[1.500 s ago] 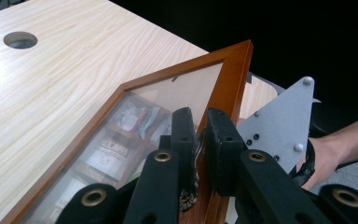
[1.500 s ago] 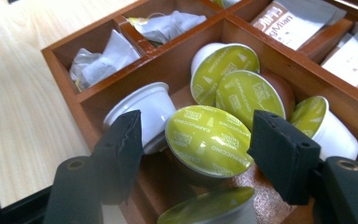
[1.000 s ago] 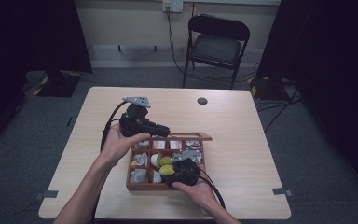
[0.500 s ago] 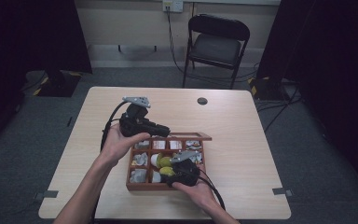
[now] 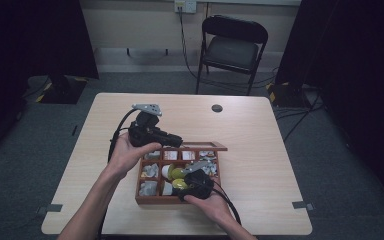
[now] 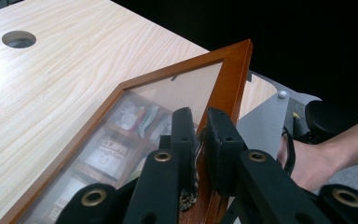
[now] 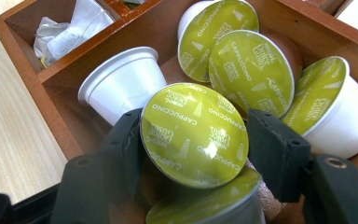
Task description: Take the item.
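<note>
Left gripper (image 6: pixel 196 140) jaws clamped the glass lid's (image 6: pixel 177 88) wooden frame; right gripper (image 7: pixel 193 140) jaws, just closing, gripped a green-topped capsule (image 7: pixel 194 133) inside the wooden box (image 5: pixel 145 200).

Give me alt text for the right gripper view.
The right claw is shut on a capsule with a green Cappuccino foil lid, inside a wooden box. More capsules lie around it, and crumpled packets fill the next compartment.

Light wood counter (image 5: pixel 260 150) on grey carpet floor (image 5: pixel 340 165). Black folding chair (image 5: pixel 232 47) against beige wall (image 5: pixel 130 25). Dark curtains (image 5: pixel 360 65) flank both sides; lighting dim.
</note>
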`<state>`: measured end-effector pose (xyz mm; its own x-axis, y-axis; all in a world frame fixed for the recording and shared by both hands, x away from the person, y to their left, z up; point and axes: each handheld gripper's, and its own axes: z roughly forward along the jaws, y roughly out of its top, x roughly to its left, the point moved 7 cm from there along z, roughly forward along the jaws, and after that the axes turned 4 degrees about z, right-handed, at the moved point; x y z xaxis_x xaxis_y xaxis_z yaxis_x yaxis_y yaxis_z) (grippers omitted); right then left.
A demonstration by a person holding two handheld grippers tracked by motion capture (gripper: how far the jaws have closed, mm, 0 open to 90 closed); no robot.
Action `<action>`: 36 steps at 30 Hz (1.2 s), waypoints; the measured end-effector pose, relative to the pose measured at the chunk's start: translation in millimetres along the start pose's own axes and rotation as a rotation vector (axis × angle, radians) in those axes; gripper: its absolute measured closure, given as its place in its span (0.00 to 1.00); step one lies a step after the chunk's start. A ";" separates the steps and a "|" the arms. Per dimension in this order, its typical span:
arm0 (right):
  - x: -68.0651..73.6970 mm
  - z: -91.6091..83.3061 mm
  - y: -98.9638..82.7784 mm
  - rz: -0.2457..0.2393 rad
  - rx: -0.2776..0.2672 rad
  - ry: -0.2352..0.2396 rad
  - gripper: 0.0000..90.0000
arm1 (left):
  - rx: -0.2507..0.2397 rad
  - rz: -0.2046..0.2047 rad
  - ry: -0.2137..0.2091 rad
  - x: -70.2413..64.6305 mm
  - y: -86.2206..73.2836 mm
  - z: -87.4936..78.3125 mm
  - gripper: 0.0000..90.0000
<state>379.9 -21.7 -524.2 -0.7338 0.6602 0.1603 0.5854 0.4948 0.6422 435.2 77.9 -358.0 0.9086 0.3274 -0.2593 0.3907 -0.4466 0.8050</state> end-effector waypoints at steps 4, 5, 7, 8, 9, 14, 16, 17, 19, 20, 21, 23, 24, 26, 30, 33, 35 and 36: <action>-0.3 0.8 0.0 -0.006 0.010 0.002 0.44 | -0.001 -0.001 0.000 0.0 0.1 0.0 0.91; -0.8 0.4 -0.3 -0.005 0.013 -0.001 0.44 | 0.000 0.000 -0.001 0.1 0.0 0.1 0.91; -0.3 0.3 -0.3 -0.005 0.005 -0.004 0.44 | 0.001 0.001 -0.002 -0.1 0.1 0.2 0.91; -0.3 0.3 -0.3 -0.005 0.005 -0.004 0.44 | 0.001 0.001 -0.002 -0.1 0.1 0.2 0.91; 0.0 -0.9 0.1 -0.010 -0.012 -0.004 0.44 | 0.000 0.000 -0.001 -0.1 0.0 0.1 0.91; 1.1 -4.6 0.4 0.013 -0.040 -0.001 0.44 | -0.001 -0.002 0.001 0.3 -0.1 -0.2 0.91; 0.9 -4.9 1.3 -0.003 -0.058 0.004 0.44 | 0.000 -0.001 0.001 0.2 -0.1 -0.2 0.91; 0.9 -5.1 1.7 -0.002 -0.066 0.007 0.44 | 0.000 -0.001 0.001 0.2 -0.1 -0.3 0.91; 0.6 -6.4 2.7 -0.003 -0.083 0.013 0.44 | -0.001 -0.001 0.001 0.2 -0.1 -0.3 0.91; 0.8 -7.3 3.4 -0.001 -0.091 0.017 0.44 | -0.001 -0.001 0.001 0.2 -0.1 -0.3 0.91; 0.3 -8.6 4.6 -0.006 -0.103 0.022 0.44 | 0.001 -0.001 0.000 0.0 -0.2 -0.2 0.91; 0.7 -10.1 4.7 0.004 -0.099 0.025 0.44 | 0.001 -0.001 -0.001 0.0 -0.3 -0.2 0.91; 0.7 -10.7 4.7 0.011 -0.100 0.029 0.44 | 0.003 0.000 -0.002 0.0 -0.4 -0.1 0.91; -0.3 -12.2 4.9 0.010 -0.109 0.029 0.44 | 0.003 0.001 -0.003 -0.1 -0.5 -0.1 0.91; -1.4 -16.4 5.8 0.012 -0.126 0.026 0.44 | 0.002 0.000 -0.003 0.1 -0.5 -0.1 0.91; -1.2 -20.7 7.7 0.012 -0.152 0.035 0.44 | 0.001 -0.001 -0.003 0.2 -0.4 -0.2 0.91; -1.1 -23.3 8.9 0.009 -0.168 0.041 0.44 | 0.000 -0.001 -0.004 0.2 -0.4 -0.2 0.91; -0.9 -24.6 9.2 0.010 -0.172 0.043 0.44 | 0.000 -0.001 -0.004 0.2 -0.4 -0.2 0.91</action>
<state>377.4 -31.6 -500.0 -0.7448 0.6376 0.1968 0.5275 0.3820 0.7589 435.2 78.3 -358.3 0.9086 0.3250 -0.2623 0.3919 -0.4464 0.8045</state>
